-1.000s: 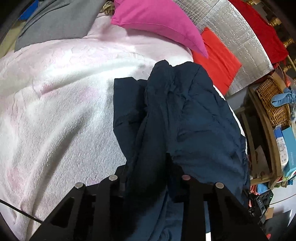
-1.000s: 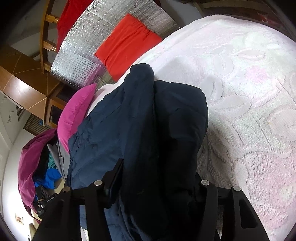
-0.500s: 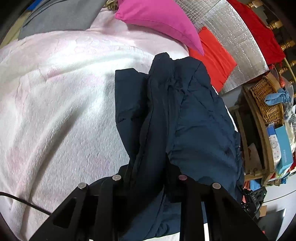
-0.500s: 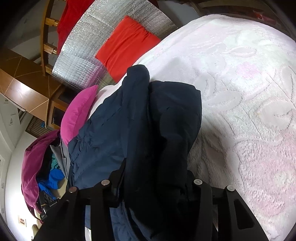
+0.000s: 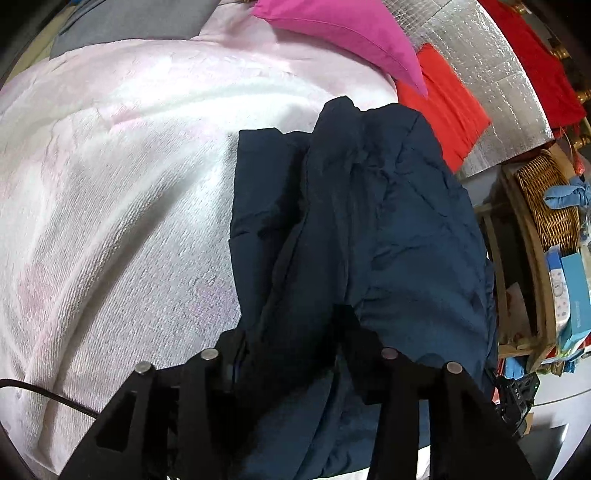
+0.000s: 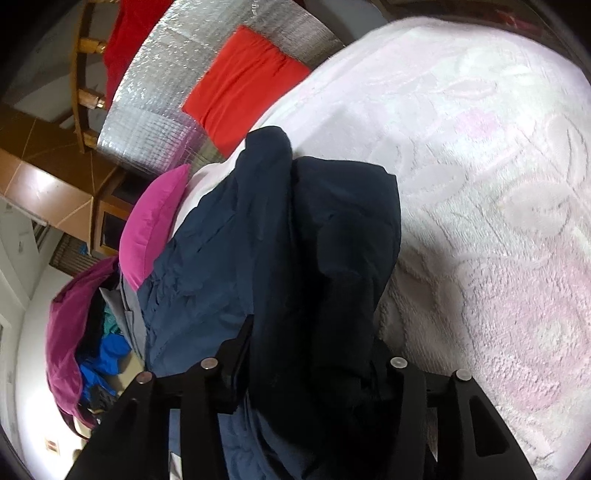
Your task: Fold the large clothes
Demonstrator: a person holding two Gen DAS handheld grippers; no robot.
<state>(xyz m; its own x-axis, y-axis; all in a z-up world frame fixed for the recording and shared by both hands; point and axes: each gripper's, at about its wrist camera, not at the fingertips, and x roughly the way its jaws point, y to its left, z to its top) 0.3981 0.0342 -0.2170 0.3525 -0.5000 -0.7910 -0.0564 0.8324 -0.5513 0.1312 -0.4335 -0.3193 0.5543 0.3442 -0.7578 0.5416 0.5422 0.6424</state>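
Note:
A dark navy jacket (image 5: 369,229) lies bunched on the pale pink bedspread (image 5: 110,184), stretching away from both grippers. My left gripper (image 5: 295,343) is shut on a thick fold of the jacket's near edge; cloth fills the gap between its fingers. In the right wrist view the same jacket (image 6: 303,240) runs up the middle of the frame over the bedspread (image 6: 498,184). My right gripper (image 6: 306,362) is shut on another fold of it. The fingertips of both grippers are hidden by the cloth.
A magenta pillow (image 5: 340,33) and a red cushion (image 5: 443,99) lie at the bed's far end against a silver foil panel (image 5: 491,66). A wicker basket (image 5: 546,199) and shelves stand to the right. A pile of clothes (image 6: 81,332) lies beside the bed.
Both grippers have kept their hold and the jacket has shifted a little with them, sitting slightly further from the pillows and more bunched.

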